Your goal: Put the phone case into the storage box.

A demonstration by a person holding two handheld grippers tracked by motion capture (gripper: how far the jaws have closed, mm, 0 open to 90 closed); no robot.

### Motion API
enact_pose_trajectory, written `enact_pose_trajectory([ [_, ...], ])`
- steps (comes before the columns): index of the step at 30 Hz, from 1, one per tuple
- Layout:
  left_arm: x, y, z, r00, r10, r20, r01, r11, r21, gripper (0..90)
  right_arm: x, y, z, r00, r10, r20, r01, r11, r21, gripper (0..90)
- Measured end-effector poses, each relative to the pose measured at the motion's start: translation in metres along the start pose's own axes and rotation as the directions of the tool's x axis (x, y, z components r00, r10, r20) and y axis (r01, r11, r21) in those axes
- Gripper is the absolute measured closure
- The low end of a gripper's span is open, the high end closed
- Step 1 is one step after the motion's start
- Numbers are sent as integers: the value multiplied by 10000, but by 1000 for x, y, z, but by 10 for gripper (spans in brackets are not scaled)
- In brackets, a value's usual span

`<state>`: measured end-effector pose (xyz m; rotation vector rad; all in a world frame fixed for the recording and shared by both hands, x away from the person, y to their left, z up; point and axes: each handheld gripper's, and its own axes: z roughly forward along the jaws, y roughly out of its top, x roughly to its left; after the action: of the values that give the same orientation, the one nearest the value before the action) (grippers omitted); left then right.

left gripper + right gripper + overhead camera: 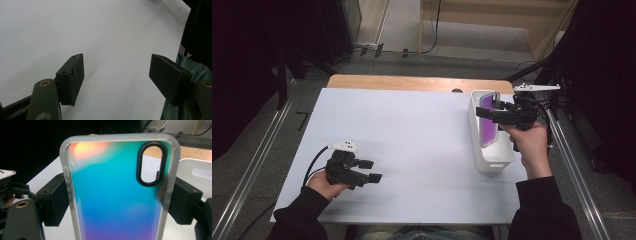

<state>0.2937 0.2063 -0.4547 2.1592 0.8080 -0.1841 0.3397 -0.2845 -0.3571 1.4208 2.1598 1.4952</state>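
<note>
On the left, the left gripper (371, 171) rests low over the white table (412, 150), its jaws spread apart with nothing between them. On the right, the right gripper (493, 114) is clamped on the long edges of a phone case (117, 195), which it holds upright over the white bin (492, 162) at the table's right side. Judging by this, the case is either coming out of the bin or about to go in; the pictures cannot settle which, and nothing else is set out on the table. The bin's inside is mostly hidden behind the case, and the case's lower end is cut off in the right gripper view.
</note>
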Motion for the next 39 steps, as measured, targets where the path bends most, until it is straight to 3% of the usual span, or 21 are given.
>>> enact_pose_trajectory([
  [10, 1, 0, -1, 10000, 15, -20, -15, 10000, 32, 283, -8, 6, 6, 9982, 112, 594, -102, 9998, -172, 153],
  [20, 2, 0, 1, 10000, -5, -48, 6, 10000, 86, 283, -25, 8, 10, 9927, 590, 1053, -545, 9975, -454, 153],
  [26, 1, 0, 2, 10000, -63, -61, 64, 9999, 134, 283, -34, 15, 16, 9886, 545, 1405, -490, 9979, -428, 153],
  [39, 4, 0, 2, 9999, -53, -99, 54, 9999, 122, 283, -52, 26, 27, 9817, 942, 1654, -881, 9951, -441, 153],
])
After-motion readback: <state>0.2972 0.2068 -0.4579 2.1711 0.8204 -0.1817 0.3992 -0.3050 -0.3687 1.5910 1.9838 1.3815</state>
